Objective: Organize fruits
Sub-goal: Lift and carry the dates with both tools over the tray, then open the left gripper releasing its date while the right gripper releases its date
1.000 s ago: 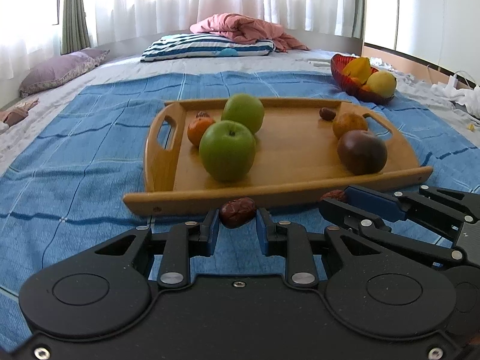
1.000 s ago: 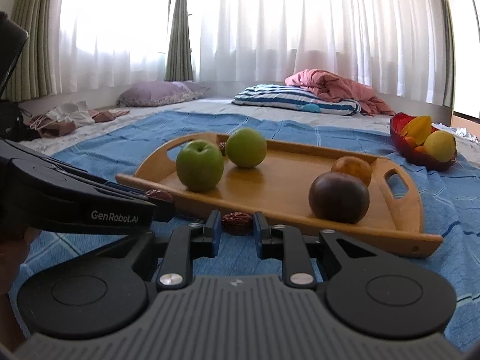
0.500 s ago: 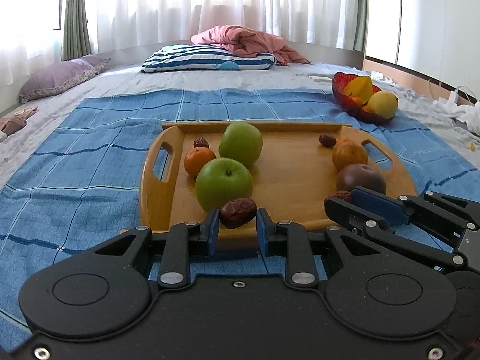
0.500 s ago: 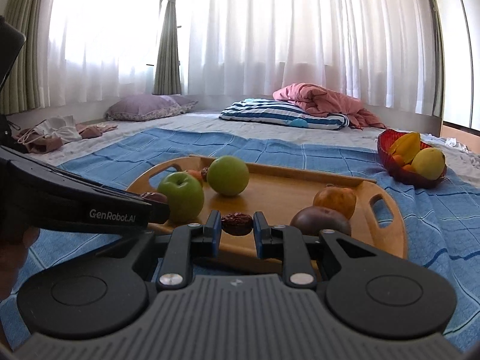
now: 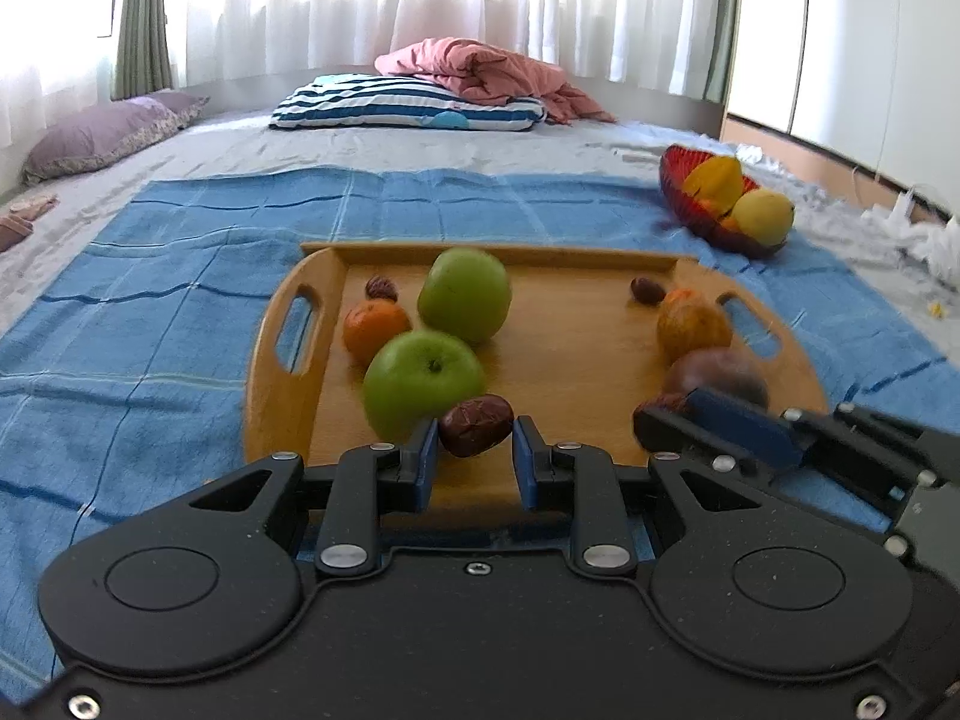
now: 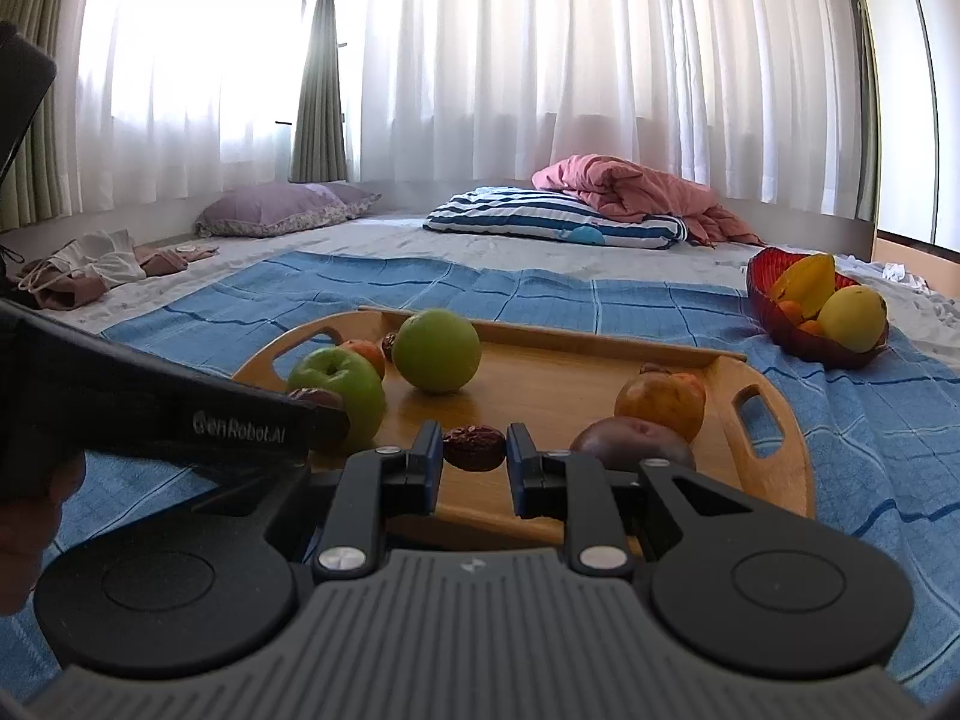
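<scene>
My left gripper [image 5: 474, 447] is shut on a wrinkled red date [image 5: 476, 425], held over the near edge of the wooden tray [image 5: 576, 360]. My right gripper [image 6: 475, 450] is shut on another red date [image 6: 474, 447], also above the tray's [image 6: 558, 384] near edge. On the tray lie two green apples [image 5: 423, 381] [image 5: 465, 295], a small orange [image 5: 375, 330], two loose dates [image 5: 381, 288] [image 5: 647, 290], an orange-yellow fruit [image 5: 693, 327] and a dark purple fruit [image 5: 717, 372]. The right gripper's fingers [image 5: 720, 426] reach in from the right of the left wrist view.
A red bowl [image 5: 720, 204] with yellow and orange fruit sits on the blue cloth [image 5: 150, 312] behind the tray to the right. Pillows [image 5: 408, 102] and a pink blanket lie further back by the curtains. The left gripper's body [image 6: 156, 414] fills the left of the right wrist view.
Both grippers have risen and moved forward with their dates, from in front of the tray's near edge to over it. The tray's fruit has not moved.
</scene>
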A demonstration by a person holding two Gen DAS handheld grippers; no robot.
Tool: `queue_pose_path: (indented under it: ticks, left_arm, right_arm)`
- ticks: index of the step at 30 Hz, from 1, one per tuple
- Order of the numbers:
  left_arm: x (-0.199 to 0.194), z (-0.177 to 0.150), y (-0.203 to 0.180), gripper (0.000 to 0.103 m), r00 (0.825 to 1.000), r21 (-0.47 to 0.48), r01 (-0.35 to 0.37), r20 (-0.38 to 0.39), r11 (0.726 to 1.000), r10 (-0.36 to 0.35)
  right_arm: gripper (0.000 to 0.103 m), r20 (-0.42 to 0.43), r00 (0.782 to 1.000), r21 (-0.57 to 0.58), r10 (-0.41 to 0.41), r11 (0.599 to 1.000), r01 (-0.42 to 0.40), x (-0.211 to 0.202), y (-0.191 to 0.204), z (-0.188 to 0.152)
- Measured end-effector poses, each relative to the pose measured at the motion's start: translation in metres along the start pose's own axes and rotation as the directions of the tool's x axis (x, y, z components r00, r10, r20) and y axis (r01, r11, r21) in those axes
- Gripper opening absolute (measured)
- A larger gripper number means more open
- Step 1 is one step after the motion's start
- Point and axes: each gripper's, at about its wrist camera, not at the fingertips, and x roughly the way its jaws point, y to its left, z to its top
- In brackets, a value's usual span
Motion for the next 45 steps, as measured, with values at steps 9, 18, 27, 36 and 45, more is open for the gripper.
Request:
queue_pose_path:
  ticks: [9,18,27,36,45]
  left_arm:
    - [0.025,0.063,0.008,0.025,1.000,-0.020,0.021,-0.010,1.000,-0.021]
    - [0.095,0.126,0.021,0.025,0.989,-0.099,0.001,-0.148,0.995,-0.016]
    - [0.145,0.136,0.037,0.025,0.978,-0.165,-0.021,-0.209,0.986,-0.014]
    - [0.173,0.141,0.049,0.025,0.972,-0.194,-0.072,-0.234,0.978,0.025]
    - [0.185,0.130,0.047,0.025,0.965,-0.145,-0.094,-0.255,0.985,0.054]
  right_arm:
    - [0.027,-0.055,0.998,0.090,0.001,0.996,0.004,0.033,-0.037,0.048]
    - [0.027,-0.278,0.960,0.228,0.025,0.973,0.041,0.103,-0.087,0.096]
    - [0.027,-0.392,0.919,0.212,0.036,0.976,0.052,0.147,-0.090,0.095]
    - [0.027,-0.438,0.898,0.185,0.040,0.982,0.047,0.165,-0.078,0.081]
    - [0.027,-0.451,0.892,0.179,0.037,0.983,0.050,0.171,-0.078,0.077]
